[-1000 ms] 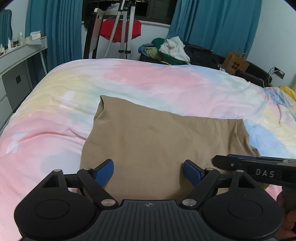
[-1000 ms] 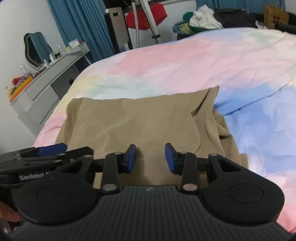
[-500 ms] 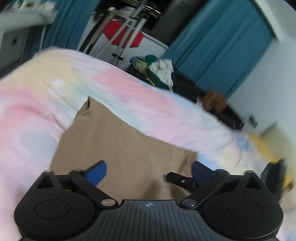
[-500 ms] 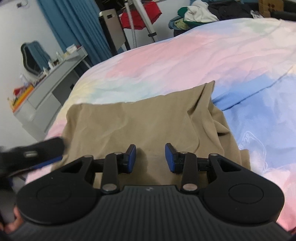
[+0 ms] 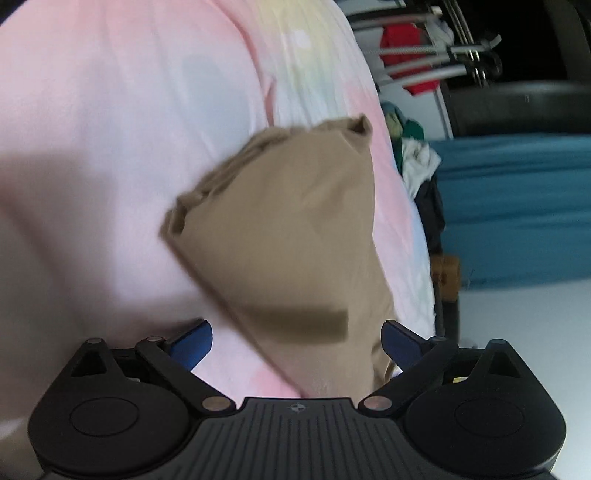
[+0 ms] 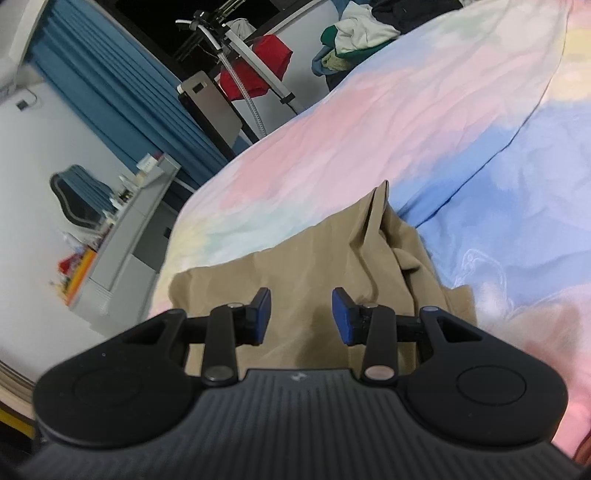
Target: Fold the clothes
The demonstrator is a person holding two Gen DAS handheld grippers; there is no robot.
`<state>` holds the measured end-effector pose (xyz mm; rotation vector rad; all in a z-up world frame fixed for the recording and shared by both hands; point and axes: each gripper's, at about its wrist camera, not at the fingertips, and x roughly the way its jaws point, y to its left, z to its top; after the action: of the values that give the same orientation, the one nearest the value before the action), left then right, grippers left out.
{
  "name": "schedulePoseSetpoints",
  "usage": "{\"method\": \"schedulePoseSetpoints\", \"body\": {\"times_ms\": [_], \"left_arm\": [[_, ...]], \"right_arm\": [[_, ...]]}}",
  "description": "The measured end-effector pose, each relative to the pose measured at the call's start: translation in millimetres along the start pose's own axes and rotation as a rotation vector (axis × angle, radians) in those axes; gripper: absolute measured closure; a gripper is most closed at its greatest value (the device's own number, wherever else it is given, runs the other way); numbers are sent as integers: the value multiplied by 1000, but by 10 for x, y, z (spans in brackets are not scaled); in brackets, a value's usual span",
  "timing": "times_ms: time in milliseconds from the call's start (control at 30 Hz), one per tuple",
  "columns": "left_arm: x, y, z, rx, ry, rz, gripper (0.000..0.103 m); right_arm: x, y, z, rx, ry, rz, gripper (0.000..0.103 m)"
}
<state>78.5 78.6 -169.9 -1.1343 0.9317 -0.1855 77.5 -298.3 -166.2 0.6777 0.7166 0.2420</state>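
A tan folded garment lies on the pastel bed cover. My left gripper is rolled onto its side, low over the garment's near corner. Its jaws stand wide and are closing a little; the cloth lies between the blue pads without touching them. In the right wrist view the tan garment shows a bunched, creased right edge. My right gripper hovers over its near part with the jaws partly apart and opening. Nothing is pressed between its pads.
The pastel bed cover stretches far beyond the garment. A pile of clothes and a rack with a red garment stand past the bed's far edge. A grey dresser and blue curtains are on the left.
The left gripper has rolled sharply onto its side, sunk toward the garment, and its jaws have widened. The right gripper has tilted and opened slightly. Neither gripper shows in the other's view any more.
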Motion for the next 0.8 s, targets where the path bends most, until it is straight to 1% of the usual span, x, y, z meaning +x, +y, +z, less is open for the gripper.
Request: {"method": "schedulePoseSetpoints", "body": {"times_ms": [67,133,200,233,267,300,333,467,500,567,633,733,800], "left_arm": [[55,18,64,-20,-23,-27,5],[85,26,118,-27,-45,-46,5],[95,37,152,-45,-59,-69,5],[99,43,170,-54,-66,-81,5],[103,47,187,-63,-73,-93,4],[90,27,203,-58,-79,-114,4],[77,7,218,-53,-84,-135,4],[38,-51,234,-33,-100,-211,4],[55,-94,240,-27,-102,-225,4],[89,-182,253,-14,-104,-253,4],[116,-226,260,-8,-105,-274,4],[126,-219,276,-23,-100,-284,3],[146,-201,276,-37,-95,-292,3]], "right_arm": [[5,-7,4,34,9,33,61],[8,-26,-1,80,29,85,57],[27,-46,-38,156,64,164,40],[47,-57,-70,200,88,206,35],[79,-70,-116,250,117,250,27],[112,-84,-162,299,147,293,25],[155,-95,-218,349,180,327,24],[391,-124,-508,548,329,398,21],[451,-136,-583,597,362,407,21],[557,-190,-691,671,392,402,20],[619,-306,-705,743,361,371,20],[586,-487,-638,800,245,288,21],[551,-588,-608,831,182,238,21]]}}
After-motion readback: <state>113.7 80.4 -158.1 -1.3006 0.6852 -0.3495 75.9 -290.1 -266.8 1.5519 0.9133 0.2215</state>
